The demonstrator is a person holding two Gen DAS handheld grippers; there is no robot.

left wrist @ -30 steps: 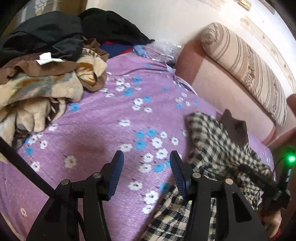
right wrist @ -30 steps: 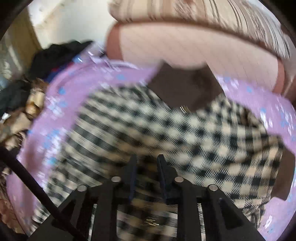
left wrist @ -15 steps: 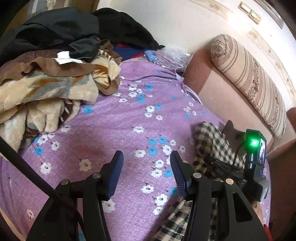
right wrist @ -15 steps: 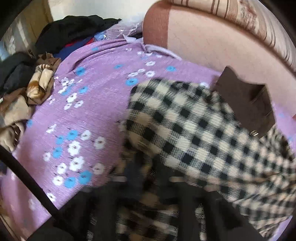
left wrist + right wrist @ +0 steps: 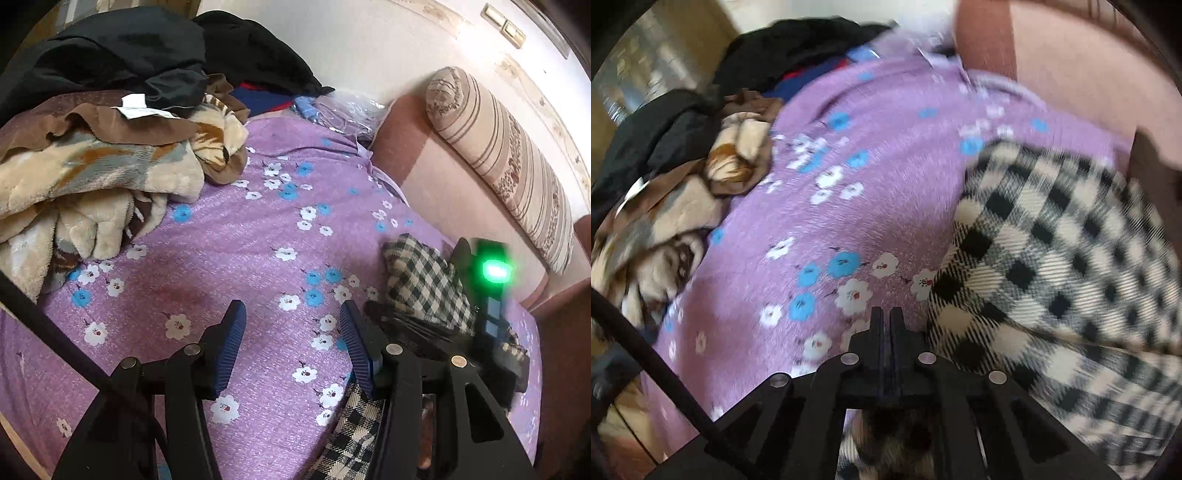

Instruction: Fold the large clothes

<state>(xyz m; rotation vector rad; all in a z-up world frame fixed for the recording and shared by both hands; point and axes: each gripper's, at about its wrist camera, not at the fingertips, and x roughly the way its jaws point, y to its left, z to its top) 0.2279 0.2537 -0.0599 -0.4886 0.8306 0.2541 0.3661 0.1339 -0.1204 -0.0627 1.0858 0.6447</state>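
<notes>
A black-and-cream checked garment (image 5: 1052, 258) lies bunched on the purple flowered sheet (image 5: 886, 166), filling the right of the right wrist view. My right gripper (image 5: 886, 319) is shut at the garment's left edge, its tips over the sheet with no cloth seen between them. In the left wrist view the same garment (image 5: 424, 284) sits at the right, and a strip of it (image 5: 354, 424) runs under my right finger. My left gripper (image 5: 291, 339) is open above bare sheet (image 5: 258, 240), nothing between its blue pads (image 5: 231, 347). The right hand's device shows a green light (image 5: 495, 271).
A heap of beige and brown blankets (image 5: 92, 177) under dark clothes (image 5: 129, 48) fills the left and far side. A pink upholstered backrest (image 5: 461, 192) with a striped bolster (image 5: 517, 162) runs along the right. A black cable (image 5: 55, 332) crosses the lower left.
The right gripper's jaws have come together, and it has swung left from over the checked garment to its left edge. The garment looks more bunched. The left gripper stays open.
</notes>
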